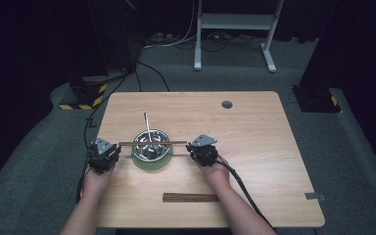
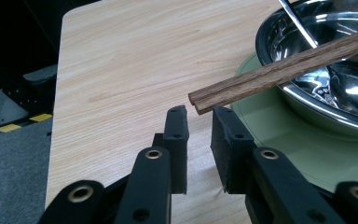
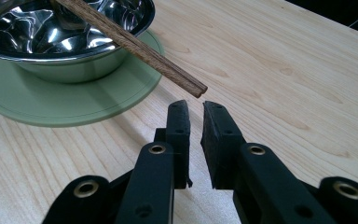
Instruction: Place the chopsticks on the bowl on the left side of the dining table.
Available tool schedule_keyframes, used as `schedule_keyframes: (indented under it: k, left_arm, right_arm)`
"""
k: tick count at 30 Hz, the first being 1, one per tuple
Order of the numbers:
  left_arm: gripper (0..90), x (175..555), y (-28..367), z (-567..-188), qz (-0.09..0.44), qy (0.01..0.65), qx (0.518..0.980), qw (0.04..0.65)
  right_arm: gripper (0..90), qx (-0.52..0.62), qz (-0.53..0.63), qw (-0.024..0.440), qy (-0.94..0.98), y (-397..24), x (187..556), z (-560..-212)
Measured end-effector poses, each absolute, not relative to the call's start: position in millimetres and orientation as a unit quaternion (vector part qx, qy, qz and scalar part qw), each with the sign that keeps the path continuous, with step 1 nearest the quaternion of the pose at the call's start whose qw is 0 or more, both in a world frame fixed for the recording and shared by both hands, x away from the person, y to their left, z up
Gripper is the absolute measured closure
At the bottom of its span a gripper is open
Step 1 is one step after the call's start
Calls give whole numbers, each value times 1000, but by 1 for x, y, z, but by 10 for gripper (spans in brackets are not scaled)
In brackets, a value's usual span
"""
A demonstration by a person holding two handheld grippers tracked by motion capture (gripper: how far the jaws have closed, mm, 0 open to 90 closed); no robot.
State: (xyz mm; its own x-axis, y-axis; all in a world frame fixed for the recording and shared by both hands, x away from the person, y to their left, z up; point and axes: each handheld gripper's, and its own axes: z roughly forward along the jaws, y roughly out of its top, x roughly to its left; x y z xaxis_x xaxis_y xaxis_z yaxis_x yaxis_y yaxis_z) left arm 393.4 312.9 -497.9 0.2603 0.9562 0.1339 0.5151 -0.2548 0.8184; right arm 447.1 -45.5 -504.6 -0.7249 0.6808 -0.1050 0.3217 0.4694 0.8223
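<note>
The room around me is dark, with grey carpet [image 1: 39, 147] on the floor, a white metal frame [image 1: 235, 29] standing past the far edge of the table, and a tangle of cables [image 1: 176, 41] on the floor beside it. Yellow-and-black striped blocks [image 1: 85, 95] sit on the floor off the far left corner, and a similar dark block [image 1: 318, 98] off the far right.

My table [image 1: 254, 142] is a pale wood-grain top with rounded corners, a round grommet hole [image 1: 227, 104] near its far edge and a small grey tab [image 1: 316, 197] at the near right edge.

In the middle sits a green plate [image 1: 152, 163] with a shiny steel bowl [image 1: 151, 144] on it. A metal spoon [image 1: 148, 128] stands in the bowl, its handle leaning toward the far side. A pair of wooden chopsticks [image 1: 152, 143] lies across the bowl's rim, ends overhanging on both sides. A dark wooden strip [image 1: 191, 197] lies flat near me, well apart from the plate.

My left gripper [image 1: 104, 155] is left of the bowl; in the left gripper view its jaws stand slightly parted with the chopsticks' end [image 2: 203, 100] just above the tips, gripping nothing. My right gripper [image 1: 203, 149] is right of the bowl; its jaws show a narrow gap, the other chopstick end [image 3: 193, 87] just beyond them, nothing held
</note>
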Motion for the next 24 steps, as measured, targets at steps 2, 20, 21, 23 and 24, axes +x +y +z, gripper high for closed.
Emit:
schedule_keyframes:
  k: [2,20,21,23,24]
  left_arm:
    - [753,393,313,-498,328,510,722,334]
    - [481,346,293,-493,319,524,697,370]
    - [468,342,290,-493,319,524,696,373]
    - [425,335,285,-494,307,525,697,381]
    - [412,331,281,-496,298,526,699,383]
  right_arm:
    - [801,301,415,214,831,-47,447,-504]
    - [632,345,415,211,815,-113,416,-490]
    - [617,349,413,211,814,-121,414,-490]
    - [585,358,409,209,813,-138,408,-491]
    - [573,362,407,208,813,-145,406,-491]
